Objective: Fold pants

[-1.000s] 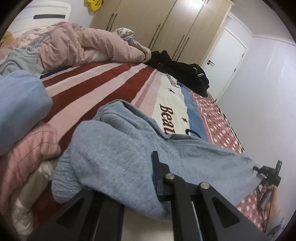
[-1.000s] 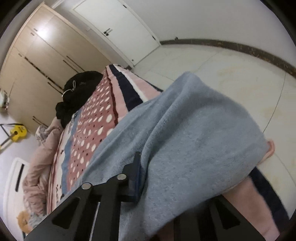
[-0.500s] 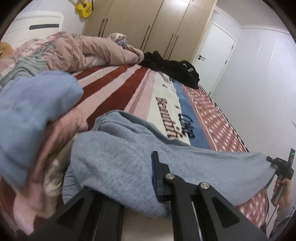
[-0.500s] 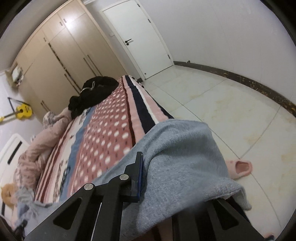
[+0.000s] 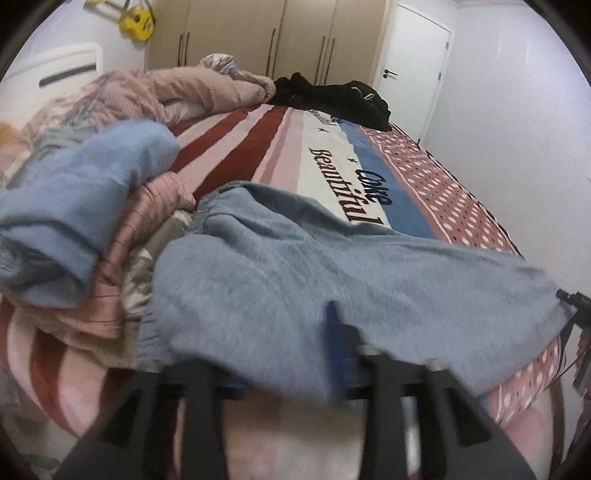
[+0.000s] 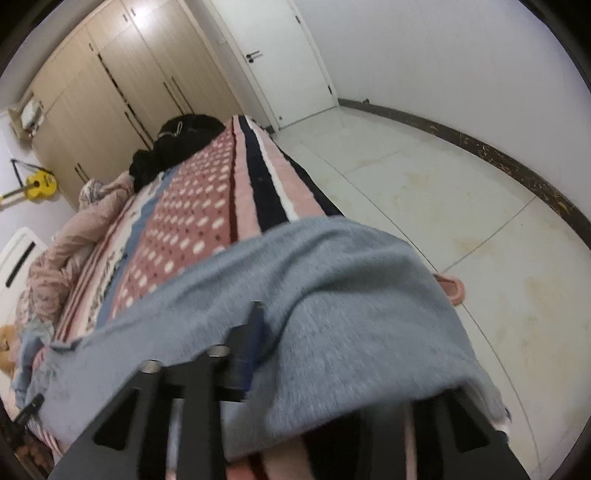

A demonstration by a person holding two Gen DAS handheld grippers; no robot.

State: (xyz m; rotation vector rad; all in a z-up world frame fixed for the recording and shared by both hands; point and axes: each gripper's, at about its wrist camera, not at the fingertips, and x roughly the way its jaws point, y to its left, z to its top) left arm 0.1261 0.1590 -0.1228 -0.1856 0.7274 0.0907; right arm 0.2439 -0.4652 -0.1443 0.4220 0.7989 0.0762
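At the far left of the left wrist view, a rumpled pile of laundry is lying on the bed, topped by a soft light-blue fleece garment [image 5: 85, 195] that is resting on a pink grid-patterned cloth [image 5: 147, 221], with a bunched pink ribbed quilt [image 5: 173, 96] behind them. Just to the right, the grey-blue knit pants [image 5: 314, 266] are stretching across the near edge of the striped and polka-dotted bedspread [image 5: 332, 147], their gathered elastic waistband [image 5: 218, 195] lying next to the laundry pile. The left gripper [image 5: 295, 354] is clamping the near hem of the pants, the cloth draping over its black fingers so that only the right-hand one, with its blue pad [image 5: 334, 332], is showing. A heap of black clothing [image 5: 332, 96] is sitting at the far end of the bed, before the beige wardrobe doors [image 5: 258, 33]. At the right edge of this view the other tool is appearing at the far end of the fabric. In the right wrist view, a small yellow guitar [image 6: 40, 182] is hanging on the wall at left; the pants [image 6: 332, 295] are filling the centre, folding over the right gripper [image 6: 325, 354], whose jaws are pinching the cloth, one blue-padded finger [image 6: 251, 343] exposed. Farther right, a pink slipper [image 6: 452, 290] is lying on the pale tiled floor [image 6: 480, 221].
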